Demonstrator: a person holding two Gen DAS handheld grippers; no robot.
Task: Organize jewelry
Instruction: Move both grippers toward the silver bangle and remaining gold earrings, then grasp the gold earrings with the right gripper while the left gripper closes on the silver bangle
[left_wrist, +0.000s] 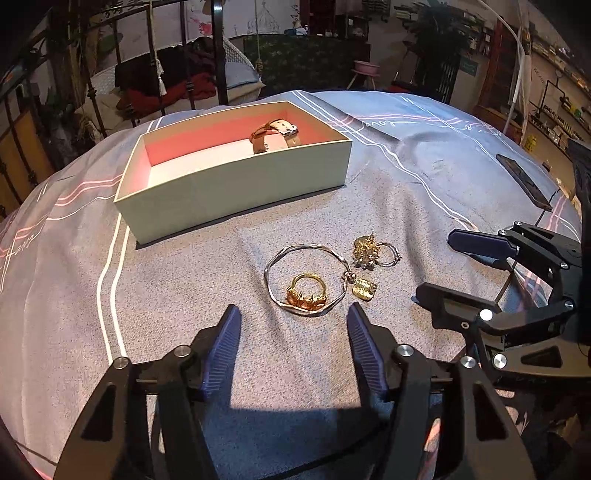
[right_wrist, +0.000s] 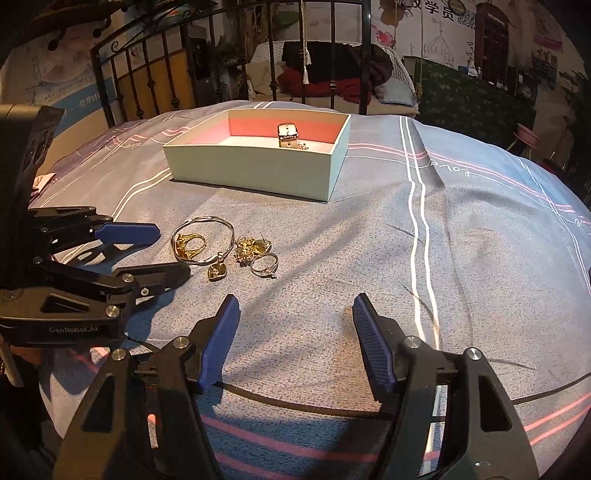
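On the grey-blue bedspread with white and pink stripes (left_wrist: 184, 280), a pale green open cardboard box with a pink inner wall (left_wrist: 236, 184) sits at the far side; a watch with a pale strap (left_wrist: 275, 136) stands inside it. Nearer lies a thin silver bangle (left_wrist: 306, 280) with a gold ring (left_wrist: 306, 291) inside its loop, a small gold charm (left_wrist: 364, 288) just right of it, and a gold cluster beside a silver ring (left_wrist: 373, 251) slightly farther. The left gripper (left_wrist: 293, 321) is spread, nothing between its blue pads, the bangle just beyond its tips. The right gripper (right_wrist: 295, 314), also spread and empty, sits to the right of the jewelry over bare cloth.
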